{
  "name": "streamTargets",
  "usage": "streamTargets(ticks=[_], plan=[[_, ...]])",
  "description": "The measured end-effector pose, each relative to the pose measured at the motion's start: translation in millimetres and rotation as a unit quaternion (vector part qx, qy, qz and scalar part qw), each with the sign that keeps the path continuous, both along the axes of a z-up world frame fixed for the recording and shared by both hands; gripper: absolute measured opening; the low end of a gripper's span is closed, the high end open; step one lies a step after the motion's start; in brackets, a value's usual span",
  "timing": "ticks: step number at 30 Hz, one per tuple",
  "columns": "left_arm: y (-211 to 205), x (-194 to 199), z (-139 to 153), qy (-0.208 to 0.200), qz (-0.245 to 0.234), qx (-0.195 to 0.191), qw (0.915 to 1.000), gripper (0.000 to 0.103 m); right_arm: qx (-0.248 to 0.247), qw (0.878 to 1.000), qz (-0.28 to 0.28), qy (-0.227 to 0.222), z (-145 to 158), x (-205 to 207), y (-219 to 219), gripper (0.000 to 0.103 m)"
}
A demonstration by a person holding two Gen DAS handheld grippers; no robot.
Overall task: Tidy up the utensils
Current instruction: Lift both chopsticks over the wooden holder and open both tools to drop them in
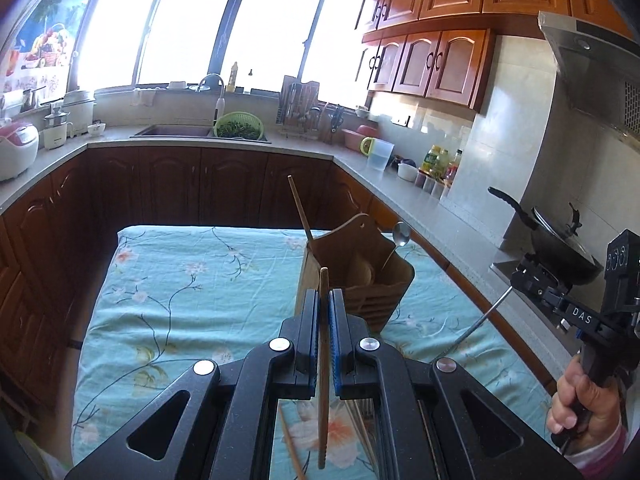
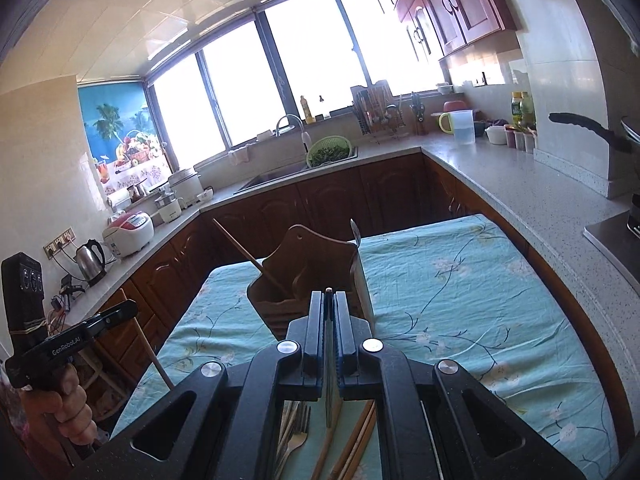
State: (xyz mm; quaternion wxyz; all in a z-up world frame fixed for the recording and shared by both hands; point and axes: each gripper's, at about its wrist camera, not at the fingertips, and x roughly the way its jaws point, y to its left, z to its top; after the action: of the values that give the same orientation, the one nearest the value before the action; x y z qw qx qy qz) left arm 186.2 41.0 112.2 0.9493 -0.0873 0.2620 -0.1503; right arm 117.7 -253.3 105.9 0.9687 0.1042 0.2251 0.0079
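Bright windows [image 1: 200,28] light wooden cabinets [image 1: 432,60] and grey countertop [image 2: 520,184].

Ahead of the gripper, a sink [image 1: 172,131] sits under the bright window [image 1: 192,24] — a green colander [image 1: 239,125] of greens beside it. Off to the right stand a clear pitcher [image 1: 379,154] and a lidded black wok [image 1: 560,240]; to the left — a rice cooker [image 1: 16,146].

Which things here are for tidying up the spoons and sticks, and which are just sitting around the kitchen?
For the job:
- wooden holder with a spoon and chopstick already inside
- chopstick pinched in the left gripper
- metal utensil in the right gripper
- fork on the cloth

Just sitting around:
- wok
- green colander
- kettle
- rice cooker
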Motion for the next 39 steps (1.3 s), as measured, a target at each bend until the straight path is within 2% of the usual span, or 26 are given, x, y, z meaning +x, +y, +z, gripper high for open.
streamTargets(ticks=[6, 13, 20, 23, 27, 30, 33, 39], plan=[[-0.3, 12.0, 1.6, -0.016, 0.01, -0.015, 0.9997, 0.003, -0.002, 1.0, 0.0, -0.016, 10.7, 12.5, -1.3, 0.004], [-5.8, 30.5, 20.7, -0.055, 0.02, -0.033, 0.9977, 0.003, -0.005, 0.999, -0.006, -0.05, 36.4, 31.8, -5.2, 0.004], [-11.0, 61.3, 36.7, -0.104, 0.041, -0.052, 0.9923, 0.003, -0.007, 0.996, -0.023, -0.09, 67.2, 63.2, -17.2, 0.004], [-14.5, 78.0, 34.0, -0.124, 0.053, -0.06, 0.989, 0.003, -0.003, 0.995, -0.033, -0.097, 71.5, 80.3, -24.5, 0.004], [-22.4, 105.5, 17.7, -0.138, 0.07, -0.065, 0.9858, 0.003, 0.004, 0.995, -0.039, -0.095, 64.4, 101.9, -32.6, 0.004], [-32.1, 123.2, -7.9, -0.138, 0.076, -0.068, 0.9851, 0.003, 0.009, 0.996, -0.041, -0.083, 48.7, 117.0, -34.5, 0.004], [-44.4, 133.3, -38.0, -0.138, 0.087, -0.054, 0.9852, 0.003, 0.016, 0.996, -0.046, -0.071, 27.8, 126.2, -38.0, 0.004], [-61.6, 150.9, -85.3, -0.105, 0.091, -0.042, 0.9894, 0.003, 0.029, 0.998, -0.048, -0.041, -8.3, 136.3, -45.8, 0.004]])
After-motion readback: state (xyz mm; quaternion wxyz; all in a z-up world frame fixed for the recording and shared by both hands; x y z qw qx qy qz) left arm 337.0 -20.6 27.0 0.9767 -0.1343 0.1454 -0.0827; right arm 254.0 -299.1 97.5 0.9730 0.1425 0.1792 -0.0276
